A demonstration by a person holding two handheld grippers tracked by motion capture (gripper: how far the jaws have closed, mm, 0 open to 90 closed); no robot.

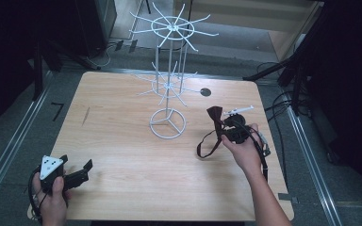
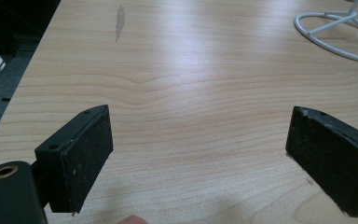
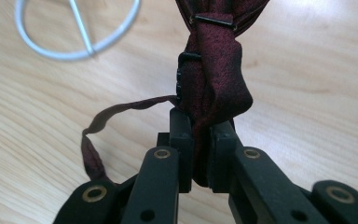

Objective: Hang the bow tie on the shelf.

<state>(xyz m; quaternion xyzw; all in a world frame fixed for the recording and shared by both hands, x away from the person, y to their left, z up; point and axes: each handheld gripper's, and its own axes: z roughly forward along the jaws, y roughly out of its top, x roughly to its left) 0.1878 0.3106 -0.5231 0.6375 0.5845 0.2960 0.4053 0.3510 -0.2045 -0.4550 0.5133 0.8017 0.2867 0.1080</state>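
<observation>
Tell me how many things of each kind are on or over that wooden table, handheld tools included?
White wire display racks with hook arms: 1
Dark red fabric bow ties with a strap: 1, clamped in the right gripper
Black two-jaw grippers: 2, the right gripper and the left gripper, which is open
Total: 4

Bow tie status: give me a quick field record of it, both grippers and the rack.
held item: dark red bow tie, its strap loop hanging toward the table
right gripper: jaws shut on the bow tie, lifted off the table right of the rack
left gripper: jaws open, nothing between them, low over the near left corner
rack: white wire rack upright mid-table, ring base, arms bare
table: light wood table
</observation>
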